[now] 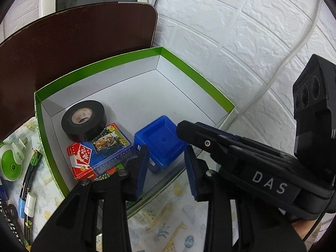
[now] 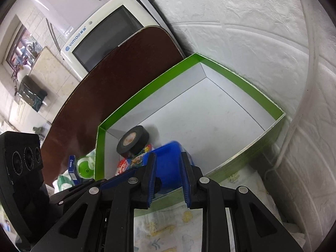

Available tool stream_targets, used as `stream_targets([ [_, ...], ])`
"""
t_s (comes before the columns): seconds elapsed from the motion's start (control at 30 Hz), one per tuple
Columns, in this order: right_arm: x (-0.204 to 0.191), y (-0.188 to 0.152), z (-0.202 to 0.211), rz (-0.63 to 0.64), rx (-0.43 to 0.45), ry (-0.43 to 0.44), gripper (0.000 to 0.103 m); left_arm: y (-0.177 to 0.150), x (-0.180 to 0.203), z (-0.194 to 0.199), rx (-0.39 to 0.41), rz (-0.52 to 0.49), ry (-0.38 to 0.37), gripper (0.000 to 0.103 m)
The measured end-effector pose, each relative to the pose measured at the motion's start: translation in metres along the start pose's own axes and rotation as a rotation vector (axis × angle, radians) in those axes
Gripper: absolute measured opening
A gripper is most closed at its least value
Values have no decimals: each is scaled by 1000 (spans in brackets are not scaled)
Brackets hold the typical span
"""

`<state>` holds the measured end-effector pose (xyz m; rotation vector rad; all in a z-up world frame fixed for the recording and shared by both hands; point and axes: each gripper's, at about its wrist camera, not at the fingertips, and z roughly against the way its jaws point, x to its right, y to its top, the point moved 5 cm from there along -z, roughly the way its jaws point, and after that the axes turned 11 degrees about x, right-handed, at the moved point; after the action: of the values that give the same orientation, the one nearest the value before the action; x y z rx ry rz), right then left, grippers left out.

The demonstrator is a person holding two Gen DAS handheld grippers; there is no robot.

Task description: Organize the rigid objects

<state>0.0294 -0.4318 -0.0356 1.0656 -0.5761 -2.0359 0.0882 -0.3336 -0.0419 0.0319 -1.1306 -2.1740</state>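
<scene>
A green box (image 1: pixel 210 88) with a white inside stands on the patterned cloth. At its near left it holds a black tape roll (image 1: pixel 84 119), card packs (image 1: pixel 98 155) and a small blue square container (image 1: pixel 159 138). My left gripper (image 1: pixel 166 153) is open around the container's near part, with white floor showing beside each pad. My right gripper (image 1: pixel 181 129) comes in from the right, and its tip sits on the container's right rim, narrowly shut on it. In the right wrist view the blue container (image 2: pixel 167 166) fills the gap of the right gripper (image 2: pixel 167 157), beside the tape roll (image 2: pixel 132 142).
A brown board (image 1: pixel 73 42) leans behind the box, against a white appliance (image 2: pixel 100 37). A white brick-pattern wall (image 1: pixel 231 31) with a white cable (image 1: pixel 283 63) runs along the right. Left of the box lie a green-white round item (image 1: pixel 10 163) and marker pens (image 1: pixel 29 184). The box's far half is bare.
</scene>
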Motion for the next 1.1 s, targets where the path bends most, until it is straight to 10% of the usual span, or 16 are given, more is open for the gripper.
stream_targets([
  [0.6, -79, -21, 18, 113, -9, 65, 25, -16, -84, 109, 145, 97, 174, 40],
  [1.1, -175, -94, -10, 279, -174, 156, 25, -128, -204, 192, 128, 264, 468, 43],
])
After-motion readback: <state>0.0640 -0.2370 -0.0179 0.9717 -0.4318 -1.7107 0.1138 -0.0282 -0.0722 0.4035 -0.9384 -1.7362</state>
